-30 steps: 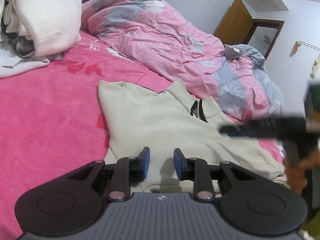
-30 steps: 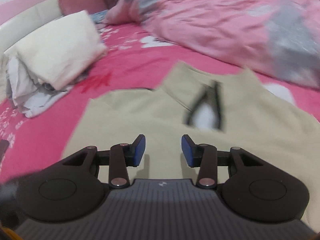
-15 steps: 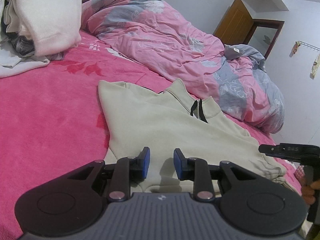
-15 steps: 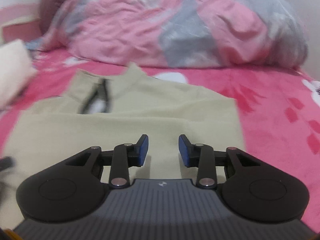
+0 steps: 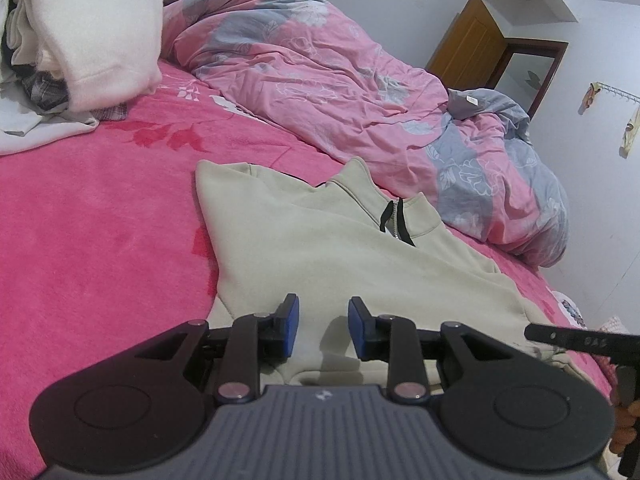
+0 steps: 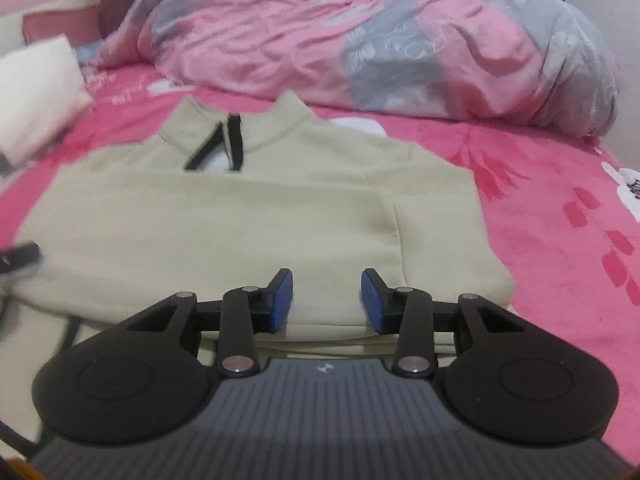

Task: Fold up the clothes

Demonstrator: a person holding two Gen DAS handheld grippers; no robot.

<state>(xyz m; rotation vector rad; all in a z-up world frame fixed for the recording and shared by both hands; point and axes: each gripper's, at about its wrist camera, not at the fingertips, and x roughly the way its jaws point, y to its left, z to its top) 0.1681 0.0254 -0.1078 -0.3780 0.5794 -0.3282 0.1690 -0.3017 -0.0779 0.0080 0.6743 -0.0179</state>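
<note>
A beige quarter-zip sweatshirt (image 5: pixel 320 248) (image 6: pixel 224 216) lies flat on the pink bed, its black-edged zip collar (image 5: pixel 394 220) (image 6: pixel 228 144) at the far end. My left gripper (image 5: pixel 323 328) hovers over the near hem, open, with only cloth below the gap. My right gripper (image 6: pixel 326 300) hangs over the near right part of the sweatshirt beside a folded-in edge (image 6: pixel 397 236). Its jaws are opening and nothing sits between them. One of its black fingers (image 5: pixel 580 338) shows at the right edge of the left wrist view.
A rumpled pink and grey duvet (image 5: pixel 360 80) (image 6: pixel 380 40) lies along the far side of the bed. A pile of white and checked clothes (image 5: pixel 80 40) sits at the far left. A wooden door (image 5: pixel 468 52) and the wall stand beyond the bed's right edge.
The right gripper swung from the collar side across to the sweatshirt's near right part, and its jaws narrowed, then widened. The left gripper stayed still.
</note>
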